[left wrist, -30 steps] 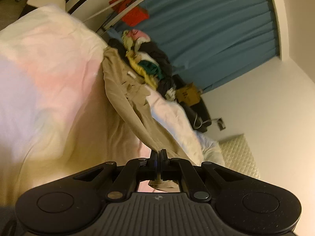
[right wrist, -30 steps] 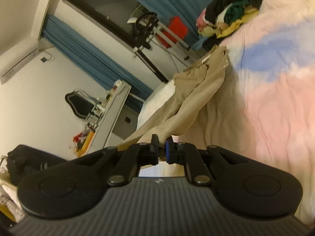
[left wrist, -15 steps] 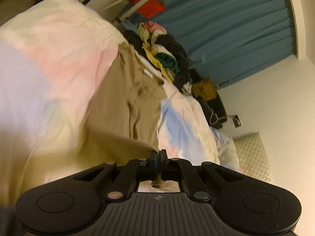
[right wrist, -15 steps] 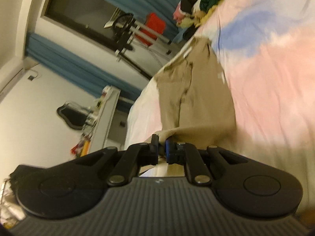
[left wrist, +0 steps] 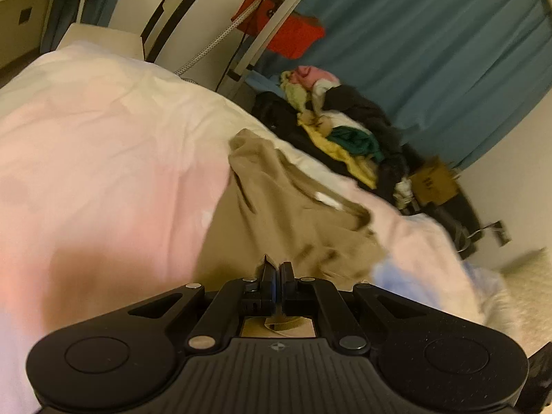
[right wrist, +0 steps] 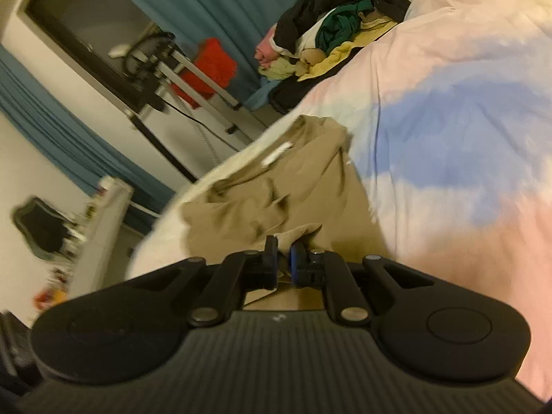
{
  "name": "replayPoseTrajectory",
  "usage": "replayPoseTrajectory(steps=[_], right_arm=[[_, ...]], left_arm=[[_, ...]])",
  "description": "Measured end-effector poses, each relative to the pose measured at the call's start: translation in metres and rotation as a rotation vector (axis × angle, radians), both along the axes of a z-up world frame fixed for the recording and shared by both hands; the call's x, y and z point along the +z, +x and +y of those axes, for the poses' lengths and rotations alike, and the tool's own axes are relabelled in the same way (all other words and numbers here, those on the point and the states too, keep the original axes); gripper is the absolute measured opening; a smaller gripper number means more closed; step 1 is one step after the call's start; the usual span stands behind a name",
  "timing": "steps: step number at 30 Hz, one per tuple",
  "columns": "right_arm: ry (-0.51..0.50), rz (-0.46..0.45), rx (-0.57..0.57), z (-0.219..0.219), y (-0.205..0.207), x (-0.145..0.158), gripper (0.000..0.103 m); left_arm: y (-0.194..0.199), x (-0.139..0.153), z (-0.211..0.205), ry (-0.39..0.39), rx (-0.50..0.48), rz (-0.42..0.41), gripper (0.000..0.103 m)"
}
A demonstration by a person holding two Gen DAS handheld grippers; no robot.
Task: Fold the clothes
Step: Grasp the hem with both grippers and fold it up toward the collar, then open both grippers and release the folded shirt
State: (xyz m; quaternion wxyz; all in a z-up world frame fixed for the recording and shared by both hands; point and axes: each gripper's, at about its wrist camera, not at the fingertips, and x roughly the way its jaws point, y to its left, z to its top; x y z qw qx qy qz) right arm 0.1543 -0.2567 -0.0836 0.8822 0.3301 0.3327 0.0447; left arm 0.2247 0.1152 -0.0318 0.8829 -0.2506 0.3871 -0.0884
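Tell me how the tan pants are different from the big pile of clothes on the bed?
The tan pants are one plain tan garment; the pile of clothes mixes black, yellow, green and pink. The tan pants lie spread out near the cameras, pinched by the left tongs and right tongs; the pile of clothes sits heaped at the far edge, with nothing holding it. Both rest on the pastel bedspread.

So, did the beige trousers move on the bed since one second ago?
Yes. The beige trousers, stretched out before, now lie bunched; their near end came closer to the clothes pile.
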Motion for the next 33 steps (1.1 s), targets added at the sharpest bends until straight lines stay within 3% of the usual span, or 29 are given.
replayPoseTrajectory(steps=[6,10,13,15,16,18,20,22,26,29,33], right_arm=[[-0.111,0.061,0.051,0.005,0.054,-0.058,0.011],[-0.101,0.062,0.07,0.003,0.058,-0.073,0.011],[-0.126,0.059,0.083,0.003,0.053,-0.062,0.012],[-0.143,0.058,0.085,0.005,0.046,-0.05,0.014],[-0.149,0.056,0.083,0.006,0.042,-0.043,0.017],[-0.178,0.033,0.086,0.008,0.027,-0.025,0.03],[-0.212,-0.02,0.088,0.011,0.004,-0.003,0.061],[-0.249,-0.075,0.088,0.014,-0.02,0.017,0.074],[-0.3,-0.169,0.1,0.019,-0.074,0.054,0.074],[-0.325,-0.223,0.097,0.025,-0.111,0.072,0.074],[-0.35,-0.299,0.079,0.03,-0.158,0.08,0.074]], left_arm=[[0.044,-0.054,-0.027,0.159,-0.036,-0.021,0.005],[0.039,-0.057,-0.042,0.258,-0.064,-0.07,0.005],[0.025,-0.043,-0.05,0.3,-0.071,-0.096,0.022],[0.015,-0.031,-0.056,0.33,-0.075,-0.113,0.047],[0.01,-0.026,-0.058,0.344,-0.077,-0.122,0.051],[-0.005,-0.01,-0.065,0.373,-0.076,-0.152,0.068],[-0.027,0.012,-0.07,0.385,-0.08,-0.19,0.08],[-0.053,0.034,-0.075,0.401,-0.081,-0.236,0.083],[-0.111,0.072,-0.082,0.41,-0.079,-0.341,0.102],[-0.153,0.091,-0.086,0.416,-0.084,-0.409,0.103],[-0.2,0.095,-0.09,0.423,-0.084,-0.473,0.103]])
